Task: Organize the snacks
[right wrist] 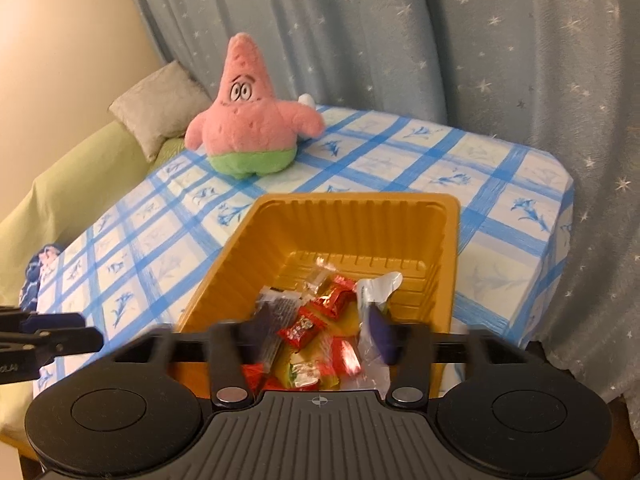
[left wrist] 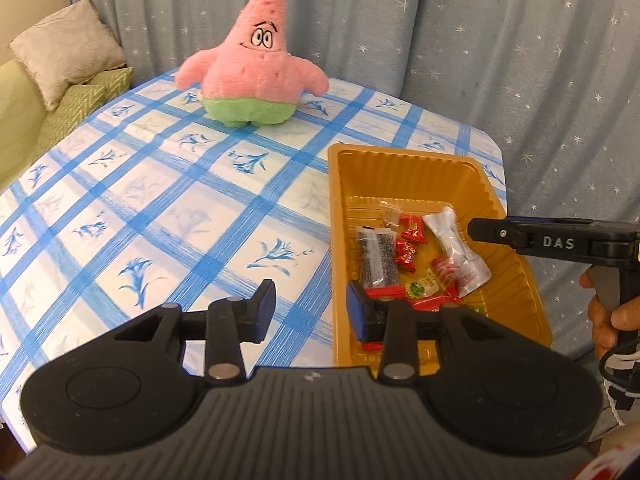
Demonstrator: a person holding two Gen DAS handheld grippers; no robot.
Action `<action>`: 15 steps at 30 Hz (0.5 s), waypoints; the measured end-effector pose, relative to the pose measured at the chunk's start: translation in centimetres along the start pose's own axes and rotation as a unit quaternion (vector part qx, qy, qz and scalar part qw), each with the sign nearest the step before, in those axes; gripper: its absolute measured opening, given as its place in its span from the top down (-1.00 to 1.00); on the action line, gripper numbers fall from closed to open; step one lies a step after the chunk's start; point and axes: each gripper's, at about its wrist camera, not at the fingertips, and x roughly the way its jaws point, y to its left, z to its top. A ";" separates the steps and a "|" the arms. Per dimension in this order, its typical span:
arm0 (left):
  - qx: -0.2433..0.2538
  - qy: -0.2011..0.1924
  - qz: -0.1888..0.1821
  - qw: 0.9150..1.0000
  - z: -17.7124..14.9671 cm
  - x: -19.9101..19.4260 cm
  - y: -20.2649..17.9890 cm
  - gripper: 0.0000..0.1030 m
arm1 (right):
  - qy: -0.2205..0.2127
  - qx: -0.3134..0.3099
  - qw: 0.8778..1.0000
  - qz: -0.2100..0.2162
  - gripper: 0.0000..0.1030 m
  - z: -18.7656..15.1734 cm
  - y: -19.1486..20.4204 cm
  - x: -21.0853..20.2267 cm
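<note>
A gold plastic tray sits on the right of the blue checked table and holds several wrapped snacks: red candies, a dark bar in clear wrap and a silvery packet. My left gripper is open and empty, straddling the tray's near left rim. My right gripper is open over the tray, with the snacks between its blurred fingers. It also shows in the left wrist view, reaching in from the right above the tray.
A pink star plush toy stands at the table's far side, also in the right wrist view. A green sofa with a beige cushion is at the left. A starry grey curtain hangs behind.
</note>
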 end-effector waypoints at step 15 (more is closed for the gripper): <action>-0.017 -0.011 0.009 1.000 -2.9 -6.3 -0.2 -0.34 | 0.015 -0.009 1.000 0.002 -0.74 -3.1 2.6 -6.1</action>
